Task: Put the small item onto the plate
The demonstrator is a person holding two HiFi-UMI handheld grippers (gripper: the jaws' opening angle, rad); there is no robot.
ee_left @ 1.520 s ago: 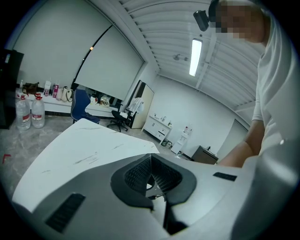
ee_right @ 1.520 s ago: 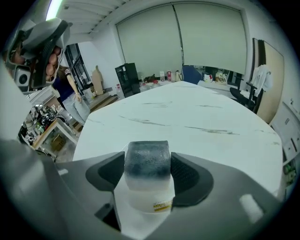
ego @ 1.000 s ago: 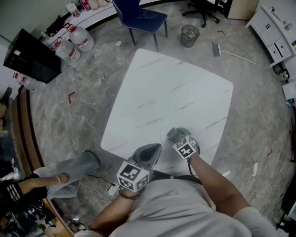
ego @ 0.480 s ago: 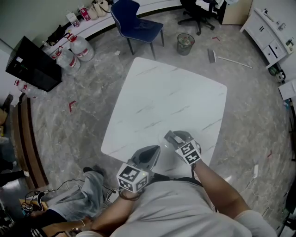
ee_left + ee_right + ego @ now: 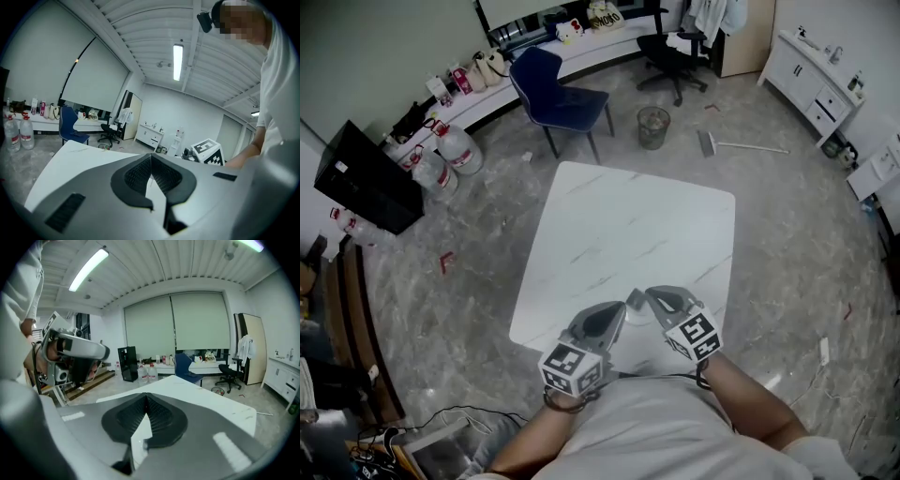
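Nearest, the left gripper (image 5: 151, 156) and right gripper (image 5: 146, 396) are held side by side, ribbed black pads met on nothing, the right jaws having just been closing. No small item or plate can be made out, so its bearing cannot be told. Beyond, the smooth, white, grey-veined table (image 5: 628, 216) is seen.

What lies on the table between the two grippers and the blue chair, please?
Nothing: the head view shows bare white table from the left gripper and right gripper, its jaws just closed on nothing, up to the blue chair.
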